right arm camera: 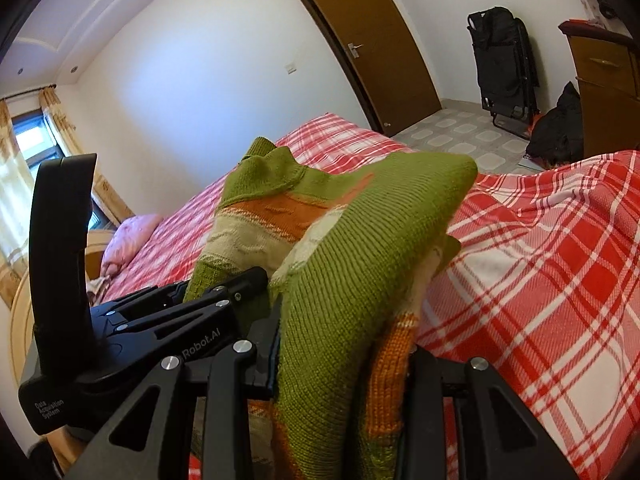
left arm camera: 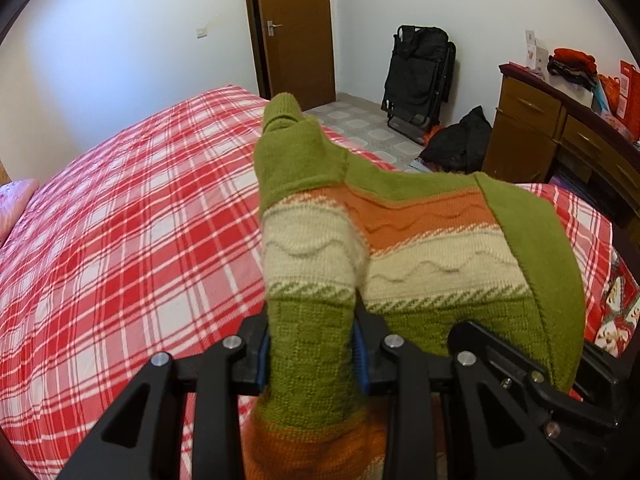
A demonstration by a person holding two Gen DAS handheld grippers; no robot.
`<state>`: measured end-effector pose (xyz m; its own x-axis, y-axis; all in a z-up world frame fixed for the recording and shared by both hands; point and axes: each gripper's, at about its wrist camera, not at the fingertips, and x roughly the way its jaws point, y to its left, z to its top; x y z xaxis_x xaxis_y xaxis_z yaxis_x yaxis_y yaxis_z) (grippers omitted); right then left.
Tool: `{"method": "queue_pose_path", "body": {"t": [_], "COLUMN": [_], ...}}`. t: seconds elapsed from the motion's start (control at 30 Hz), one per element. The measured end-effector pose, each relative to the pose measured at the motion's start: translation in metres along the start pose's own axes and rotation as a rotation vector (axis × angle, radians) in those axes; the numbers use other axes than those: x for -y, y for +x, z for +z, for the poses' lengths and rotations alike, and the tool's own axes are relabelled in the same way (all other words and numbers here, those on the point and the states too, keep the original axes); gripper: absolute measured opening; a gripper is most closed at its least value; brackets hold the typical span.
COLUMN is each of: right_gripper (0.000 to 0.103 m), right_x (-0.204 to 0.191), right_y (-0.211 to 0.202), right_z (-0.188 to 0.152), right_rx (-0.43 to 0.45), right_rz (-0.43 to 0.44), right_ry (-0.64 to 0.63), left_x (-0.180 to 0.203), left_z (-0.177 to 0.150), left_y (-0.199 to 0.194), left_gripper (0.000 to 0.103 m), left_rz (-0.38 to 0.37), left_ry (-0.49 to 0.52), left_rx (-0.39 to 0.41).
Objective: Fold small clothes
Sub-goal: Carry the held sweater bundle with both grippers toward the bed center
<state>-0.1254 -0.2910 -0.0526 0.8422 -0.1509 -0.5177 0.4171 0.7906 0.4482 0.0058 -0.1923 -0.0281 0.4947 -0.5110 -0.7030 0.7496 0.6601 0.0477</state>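
Small green, cream and orange striped knitted sweater [left arm camera: 400, 240] held above the red-and-white plaid bedspread [left arm camera: 120, 240], one edge pinched in each gripper.

The left gripper [left arm camera: 312, 356] is clamped on a bunched green fold; the right gripper [right arm camera: 344, 364] is clamped on green and orange knit. The sweater stretches forward from both, its long axis seemingly running between them, neither nearer. The left view shows its striped face and the neck end farthest over the bedspread; the right view shows the left gripper just beside it.
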Motion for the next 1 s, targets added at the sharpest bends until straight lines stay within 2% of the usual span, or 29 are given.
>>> {"method": "queue_pose_path", "body": {"t": [0.4, 0.67, 1.0], "right_gripper": [0.035, 0.035, 0.035], "right_x": [0.016, 0.027, 0.042], "right_y": [0.022, 0.038, 0.057], "right_z": [0.021, 0.02, 0.03], "right_rx": [0.021, -0.009, 0.004], "right_rz": [-0.009, -0.04, -0.084], "right_ry": [0.053, 0.078, 0.093], "left_x": [0.005, 0.01, 0.021], "left_z": [0.03, 0.031, 0.045], "left_y": [0.028, 0.053, 0.077], "left_gripper": [0.033, 0.033, 0.033], "left_rz": [-0.002, -0.009, -0.009], "left_ry": [0.011, 0.022, 0.048], "left_rx": [-0.006, -0.041, -0.051]}}
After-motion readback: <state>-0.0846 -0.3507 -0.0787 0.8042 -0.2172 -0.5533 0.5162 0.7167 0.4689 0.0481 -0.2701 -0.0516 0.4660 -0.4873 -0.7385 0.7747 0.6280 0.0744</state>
